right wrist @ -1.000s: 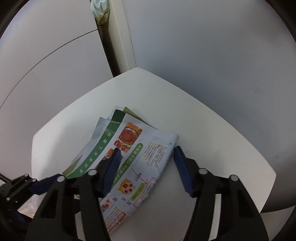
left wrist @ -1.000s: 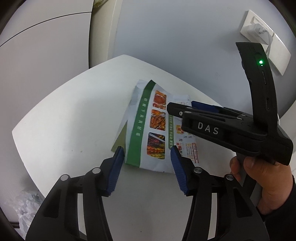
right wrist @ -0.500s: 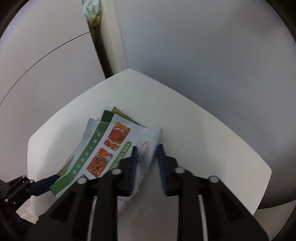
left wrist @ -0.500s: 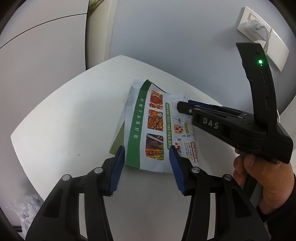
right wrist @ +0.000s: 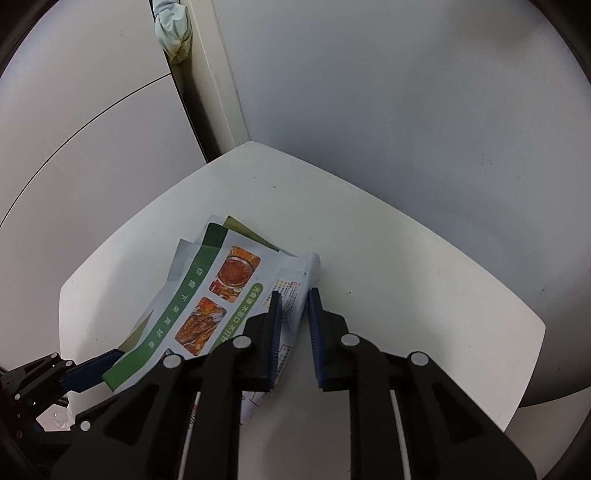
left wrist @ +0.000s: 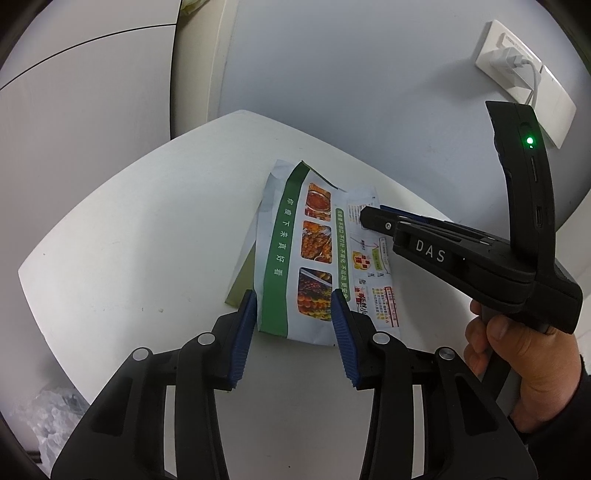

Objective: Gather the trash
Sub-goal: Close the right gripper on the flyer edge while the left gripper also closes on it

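Note:
A folded paper flyer (left wrist: 314, 254) with a green stripe and food photos lies on a white table (left wrist: 129, 258), over an olive sheet. It also shows in the right wrist view (right wrist: 221, 295). My left gripper (left wrist: 293, 310) is open, its blue pads straddling the flyer's near edge. My right gripper (right wrist: 295, 310) is nearly closed, pinching the flyer's right edge between its fingers. The right gripper also shows in the left wrist view (left wrist: 373, 218), reaching in from the right.
A grey wall stands behind the table, with a wall socket and white plug (left wrist: 517, 62) at upper right. Crumpled clear plastic (left wrist: 55, 417) lies below the table's left edge. A pale cloth (right wrist: 173, 29) hangs on a post at the back corner.
My right gripper has closed from wide open onto the flyer's right edge. My left gripper has moved forward to the flyer's near edge, staying open.

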The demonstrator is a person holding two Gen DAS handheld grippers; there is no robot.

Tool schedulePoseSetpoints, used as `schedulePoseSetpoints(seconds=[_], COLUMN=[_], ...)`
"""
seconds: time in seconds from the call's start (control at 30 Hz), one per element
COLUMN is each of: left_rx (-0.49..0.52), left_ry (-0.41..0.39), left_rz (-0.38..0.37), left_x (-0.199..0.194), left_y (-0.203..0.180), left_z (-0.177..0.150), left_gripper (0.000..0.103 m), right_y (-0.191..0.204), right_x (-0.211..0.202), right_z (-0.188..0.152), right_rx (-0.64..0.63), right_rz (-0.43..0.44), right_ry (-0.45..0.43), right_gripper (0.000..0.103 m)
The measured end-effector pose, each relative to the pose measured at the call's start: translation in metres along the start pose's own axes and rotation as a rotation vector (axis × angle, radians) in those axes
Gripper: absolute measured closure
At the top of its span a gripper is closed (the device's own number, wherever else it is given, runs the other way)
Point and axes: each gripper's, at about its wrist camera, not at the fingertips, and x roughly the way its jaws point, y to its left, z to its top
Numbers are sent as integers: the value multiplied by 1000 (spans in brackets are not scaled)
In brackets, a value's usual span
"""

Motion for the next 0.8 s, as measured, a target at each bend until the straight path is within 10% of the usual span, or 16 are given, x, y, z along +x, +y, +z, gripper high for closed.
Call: schedulePoseSetpoints(seconds=[0.8], left_rx=[-27], left_ry=[-10], left_rz=[-2], left_x=[-4], left_y=[-2], left_z=[-2], left_gripper=[65], right_y=[13], right_x=[-28], right_z=[1], right_rx=[-36], right_rz=[20], right_ry=[-55], right_gripper=[98])
